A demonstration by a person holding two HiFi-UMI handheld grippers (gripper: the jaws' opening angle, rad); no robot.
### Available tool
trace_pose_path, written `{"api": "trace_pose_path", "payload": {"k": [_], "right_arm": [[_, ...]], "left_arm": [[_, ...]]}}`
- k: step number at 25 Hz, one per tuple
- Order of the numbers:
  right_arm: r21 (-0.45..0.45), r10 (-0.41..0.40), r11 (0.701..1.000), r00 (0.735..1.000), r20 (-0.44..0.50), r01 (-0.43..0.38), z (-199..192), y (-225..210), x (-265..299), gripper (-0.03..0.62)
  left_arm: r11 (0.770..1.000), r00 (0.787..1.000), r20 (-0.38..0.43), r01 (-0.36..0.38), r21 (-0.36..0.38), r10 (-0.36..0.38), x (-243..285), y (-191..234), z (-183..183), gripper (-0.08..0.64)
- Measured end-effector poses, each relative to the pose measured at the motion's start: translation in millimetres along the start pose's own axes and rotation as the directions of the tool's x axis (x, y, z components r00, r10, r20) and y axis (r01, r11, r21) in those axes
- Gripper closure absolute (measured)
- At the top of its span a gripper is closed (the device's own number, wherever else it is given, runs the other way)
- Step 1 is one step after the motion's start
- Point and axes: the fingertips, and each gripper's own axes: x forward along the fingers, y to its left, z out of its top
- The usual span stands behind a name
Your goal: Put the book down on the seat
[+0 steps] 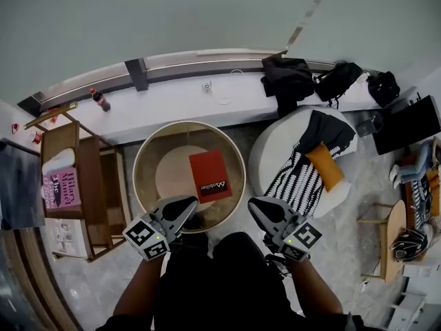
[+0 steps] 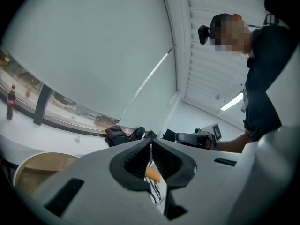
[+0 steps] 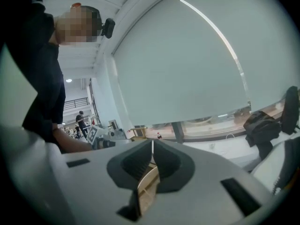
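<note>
A red book (image 1: pixel 210 175) lies flat on the round wooden table (image 1: pixel 148 150), right of its centre. To the right stands the white seat (image 1: pixel 275 150), with a black-and-white patterned throw (image 1: pixel 300 178) and an orange cushion (image 1: pixel 324 165) on it. My left gripper (image 1: pixel 191 202) hangs at the table's near edge, just below the book, shut and empty. My right gripper (image 1: pixel 253 203) is beside the seat's near-left side, also shut and empty. In the left gripper view the jaws (image 2: pixel 150 142) meet at the tip; the right gripper view shows the same (image 3: pixel 153 142).
A wooden side shelf (image 1: pixel 89 178) with a pink book (image 1: pixel 60 188) stands left of the table. A bottle (image 1: pixel 100 100) and black bags (image 1: pixel 289 74) sit on the white window ledge behind. A small wooden table (image 1: pixel 389 233) and a helmet (image 1: pixel 408 243) are at the far right.
</note>
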Motion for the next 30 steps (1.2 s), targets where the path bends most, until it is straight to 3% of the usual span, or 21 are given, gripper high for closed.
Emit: {"api": "trace_pose_path", "payload": {"k": [8,15,22,30], "right_arm": [[0.069,0.105,0.992,0.994,-0.037,-0.102,-17,-55,45,0.563],[0.109,0.23,0.971,0.953,-0.198,-0.212,-76,-115,78,0.532],[0.179,0.248,0.964,0.913,-0.323,-0.198,-154,-183,104,0.483],[0.332,0.224,0.94,0.878,-0.423,-0.08,-263,-233,132,0.449]], "left_arm": [[0.985,0.987,0.034,-0.155,-0.072,0.158,10,50,-13,0.529],[0.933,0.945,-0.013,-0.324,-0.159,0.326,26,109,-56,0.528],[0.897,0.915,-0.17,-0.396,-0.196,0.366,44,158,-135,0.44],[0.849,0.857,-0.323,-0.48,-0.219,0.402,39,202,-219,0.411]]}}
